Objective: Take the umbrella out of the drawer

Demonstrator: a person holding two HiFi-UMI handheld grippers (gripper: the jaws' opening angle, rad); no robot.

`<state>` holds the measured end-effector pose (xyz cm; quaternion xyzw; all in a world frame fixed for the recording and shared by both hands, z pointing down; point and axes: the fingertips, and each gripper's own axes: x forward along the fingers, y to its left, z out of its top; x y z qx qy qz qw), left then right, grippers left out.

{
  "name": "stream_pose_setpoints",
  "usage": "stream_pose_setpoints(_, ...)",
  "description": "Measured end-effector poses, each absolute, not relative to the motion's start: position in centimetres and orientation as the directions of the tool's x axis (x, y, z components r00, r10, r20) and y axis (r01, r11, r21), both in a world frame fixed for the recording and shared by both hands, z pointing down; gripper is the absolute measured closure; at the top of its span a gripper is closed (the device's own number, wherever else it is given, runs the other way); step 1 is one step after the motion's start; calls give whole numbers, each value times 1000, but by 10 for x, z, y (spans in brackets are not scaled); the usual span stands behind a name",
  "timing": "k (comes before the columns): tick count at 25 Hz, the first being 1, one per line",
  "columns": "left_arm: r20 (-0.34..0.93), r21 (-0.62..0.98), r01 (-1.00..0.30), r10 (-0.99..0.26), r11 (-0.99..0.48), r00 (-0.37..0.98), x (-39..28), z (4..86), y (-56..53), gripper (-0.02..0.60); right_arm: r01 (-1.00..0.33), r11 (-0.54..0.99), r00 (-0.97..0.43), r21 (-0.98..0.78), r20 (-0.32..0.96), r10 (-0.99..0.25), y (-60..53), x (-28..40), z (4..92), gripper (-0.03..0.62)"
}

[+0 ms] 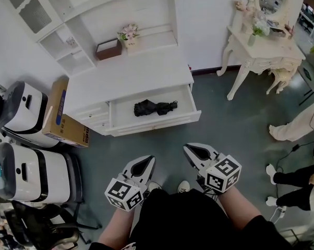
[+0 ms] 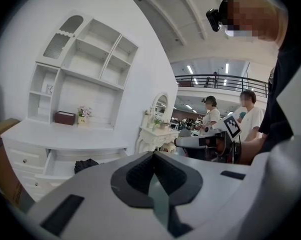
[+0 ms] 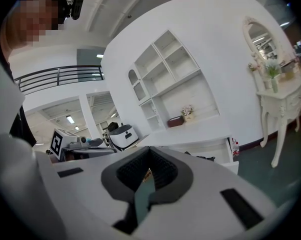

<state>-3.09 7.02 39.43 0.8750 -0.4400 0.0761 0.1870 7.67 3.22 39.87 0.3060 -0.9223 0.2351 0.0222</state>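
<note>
A black folded umbrella (image 1: 155, 108) lies in the open drawer (image 1: 162, 122) of a white cabinet (image 1: 128, 79). It also shows in the left gripper view as a dark umbrella (image 2: 85, 164) and in the right gripper view as a small dark umbrella (image 3: 206, 158). My left gripper (image 1: 148, 160) and right gripper (image 1: 189, 149) hang side by side over the floor, well short of the drawer, pointing toward it. Both are shut and hold nothing. The left gripper (image 2: 153, 156) and right gripper (image 3: 149, 156) show their pads meeting.
Two white machines (image 1: 22, 113) (image 1: 29, 173) and a cardboard box (image 1: 60, 113) stand left of the cabinet. A brown box (image 1: 109, 49) and flowers (image 1: 129, 34) sit on its shelf. A white dressing table (image 1: 261, 51) stands at right, with people (image 1: 298, 124) nearby.
</note>
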Motion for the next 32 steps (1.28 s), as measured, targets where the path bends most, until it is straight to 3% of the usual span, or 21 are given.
stream_pose_setpoints(32, 426, 129, -706, -604, -697, 674, -80, 450, -141, 577, -711, 541, -676, -450, 223, -703, -126, 49, 426, 592)
